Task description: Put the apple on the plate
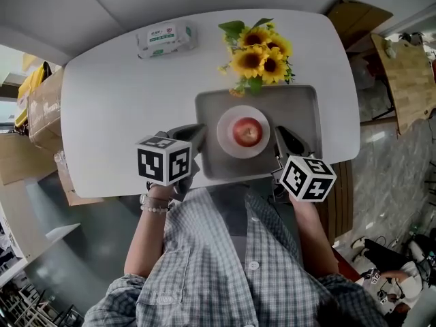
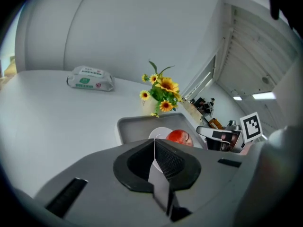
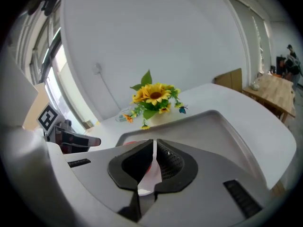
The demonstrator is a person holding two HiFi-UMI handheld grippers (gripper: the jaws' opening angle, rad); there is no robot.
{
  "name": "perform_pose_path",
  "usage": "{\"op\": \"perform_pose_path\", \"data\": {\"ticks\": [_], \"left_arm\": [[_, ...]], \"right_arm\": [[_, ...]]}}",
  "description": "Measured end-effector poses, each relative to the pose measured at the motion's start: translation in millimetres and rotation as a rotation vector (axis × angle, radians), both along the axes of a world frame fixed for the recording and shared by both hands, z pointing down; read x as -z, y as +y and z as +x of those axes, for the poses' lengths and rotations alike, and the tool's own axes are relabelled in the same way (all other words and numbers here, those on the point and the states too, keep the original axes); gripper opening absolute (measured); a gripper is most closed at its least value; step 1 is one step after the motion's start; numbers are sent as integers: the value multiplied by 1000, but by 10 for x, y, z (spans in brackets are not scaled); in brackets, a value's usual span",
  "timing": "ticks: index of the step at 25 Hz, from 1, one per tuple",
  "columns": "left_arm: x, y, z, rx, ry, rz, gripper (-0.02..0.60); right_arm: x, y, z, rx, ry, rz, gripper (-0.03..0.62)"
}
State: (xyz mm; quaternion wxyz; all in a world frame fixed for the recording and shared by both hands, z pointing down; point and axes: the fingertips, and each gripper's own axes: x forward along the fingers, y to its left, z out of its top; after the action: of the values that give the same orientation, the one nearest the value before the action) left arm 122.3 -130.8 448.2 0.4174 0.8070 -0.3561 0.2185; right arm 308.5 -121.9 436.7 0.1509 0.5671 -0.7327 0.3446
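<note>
White bench [image 1: 116, 101] holds a gray tray [image 1: 300, 107] by its near edge. The apple [image 1: 246, 132] sits on the plate [image 1: 228, 145] there. It looks hard, smooth and slippery, so squeeze its middle. The left claw [image 2: 154, 150] and right claw [image 3: 154, 148] are closed and empty.

White tabletop [image 1: 116, 101], rounded corners. Wipes pack [image 1: 166, 39] lying flat near far edge, left. Sunflowers [image 1: 259, 53] upright near far edge, right of pack. Grey tray [image 1: 300, 107] at near edge, just beside sunflowers, well apart from pack.
</note>
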Motion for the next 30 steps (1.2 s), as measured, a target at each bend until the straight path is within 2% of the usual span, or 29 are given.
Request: {"op": "perform_pose_path", "data": {"ticks": [6, 10, 16, 19, 23, 30], "left_arm": [[516, -22, -18, -10, -44, 272, 9], [826, -37, -19, -15, -38, 393, 9], [1386, -6, -44, 21, 5, 564, 9], [1555, 41, -65, 22, 0, 614, 9], [1634, 104, -74, 10, -56, 662, 9], [1681, 256, -124, 44, 15, 628, 8]], "right_arm": [[543, -10, -231, 119, 108, 174, 37], [835, 4, -338, 151, 133, 264, 37], [1202, 40, -399, 174, 138, 366, 37], [1309, 28, -405, 166, 103, 389, 37], [1451, 3, -375, 156, 80, 422, 37], [1709, 102, -461, 203, 102, 505, 35]]}}
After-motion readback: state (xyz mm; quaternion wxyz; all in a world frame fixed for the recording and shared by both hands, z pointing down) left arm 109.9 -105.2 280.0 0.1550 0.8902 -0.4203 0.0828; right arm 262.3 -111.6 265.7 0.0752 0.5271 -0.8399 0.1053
